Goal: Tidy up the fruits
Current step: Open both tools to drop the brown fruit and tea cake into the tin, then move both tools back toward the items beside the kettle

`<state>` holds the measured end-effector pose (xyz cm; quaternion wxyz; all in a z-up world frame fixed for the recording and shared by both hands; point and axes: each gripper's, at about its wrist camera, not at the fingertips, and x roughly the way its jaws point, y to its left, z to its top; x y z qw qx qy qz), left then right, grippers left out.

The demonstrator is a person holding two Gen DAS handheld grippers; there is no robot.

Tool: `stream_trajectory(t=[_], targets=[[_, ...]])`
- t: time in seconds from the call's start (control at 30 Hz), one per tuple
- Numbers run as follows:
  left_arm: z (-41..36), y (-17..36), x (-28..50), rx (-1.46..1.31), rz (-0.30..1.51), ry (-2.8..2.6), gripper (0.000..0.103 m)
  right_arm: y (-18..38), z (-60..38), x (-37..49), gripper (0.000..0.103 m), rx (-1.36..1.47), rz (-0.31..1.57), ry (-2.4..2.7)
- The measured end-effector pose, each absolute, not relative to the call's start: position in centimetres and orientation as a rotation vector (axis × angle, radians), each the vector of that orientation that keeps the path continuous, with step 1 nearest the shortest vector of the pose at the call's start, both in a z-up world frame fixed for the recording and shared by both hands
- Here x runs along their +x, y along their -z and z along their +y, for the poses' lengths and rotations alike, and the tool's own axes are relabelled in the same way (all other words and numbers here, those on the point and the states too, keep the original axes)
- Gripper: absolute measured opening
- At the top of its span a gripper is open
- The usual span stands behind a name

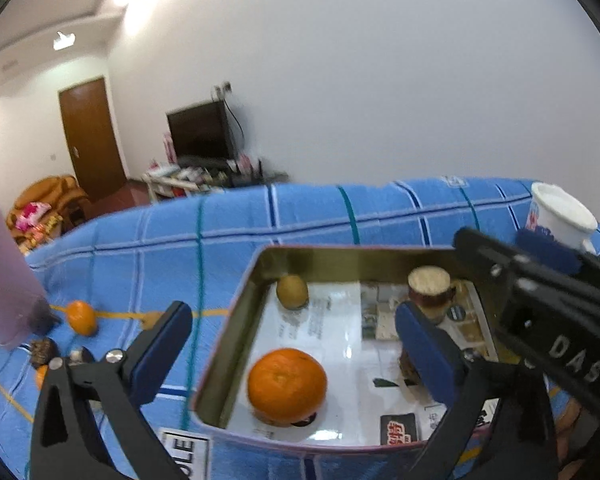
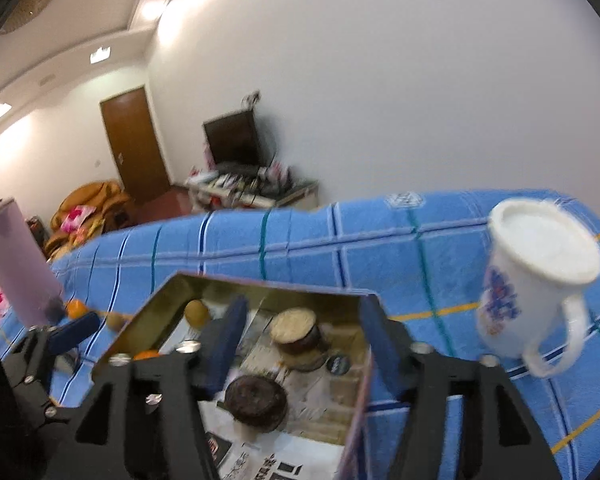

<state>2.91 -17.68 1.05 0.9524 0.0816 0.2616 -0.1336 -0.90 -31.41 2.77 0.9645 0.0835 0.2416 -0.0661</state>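
Orange point(image 1: 287, 385): lying in the tin point(image 1: 236, 320), near its front left corner, gripped by nothing.
Kiwi point(image 1: 292, 291): tin's far corner.
Second orange point(image 1: 81, 317): on the blue cloth point(image 1: 300, 216), left of tin.
Left gripper point(image 1: 296, 354): jaws spread wide around the orange, not touching.
Right gripper point(image 2: 302, 350): jaws partly open, empty, above a dark round cake point(image 2: 256, 402).
Mug point(image 2: 536, 276): right, on cloth.

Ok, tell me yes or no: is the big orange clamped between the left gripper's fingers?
No: the big orange sits on the paper lining inside the metal tin, with the left gripper open around it and neither pad touching.
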Motion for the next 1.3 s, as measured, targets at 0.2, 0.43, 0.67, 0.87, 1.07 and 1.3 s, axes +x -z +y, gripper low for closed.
stream_trajectory(t=[0.2, 0.43, 0.67, 0.87, 1.07, 1.3], targets=[[-16.1, -1.3, 2.7, 0.159, 0.510, 0.218, 0.103, -3.9, -30.9, -2.5, 0.080, 0.163, 0.389, 0.181], [-13.5, -1.2, 2.9, 0.127, 0.507, 0.152, 0.103, -3.5, -30.5, -2.7, 0.080, 0.196, 0.383, 0.155], [-11.6, -1.1, 2.9, 0.112, 0.500, 0.108, 0.103, -3.6, -29.2, -4.0, 0.080, 0.135, 0.309, 0.178], [-10.3, -1.1, 2.4, 0.116, 0.493, 0.088, 0.103, -3.6, -27.5, -4.2, 0.080, 0.060, 0.292, 0.171], [-8.8, -1.0, 2.1, 0.125, 0.493, 0.071, 0.103, -3.6, -26.6, -4.3, 0.080, 0.062, 0.294, 0.161], [-7.0, -1.0, 2.2, 0.114, 0.506, 0.051, 0.103, -3.3, -25.1, -4.1, 0.080, 0.062, 0.310, 0.140]])
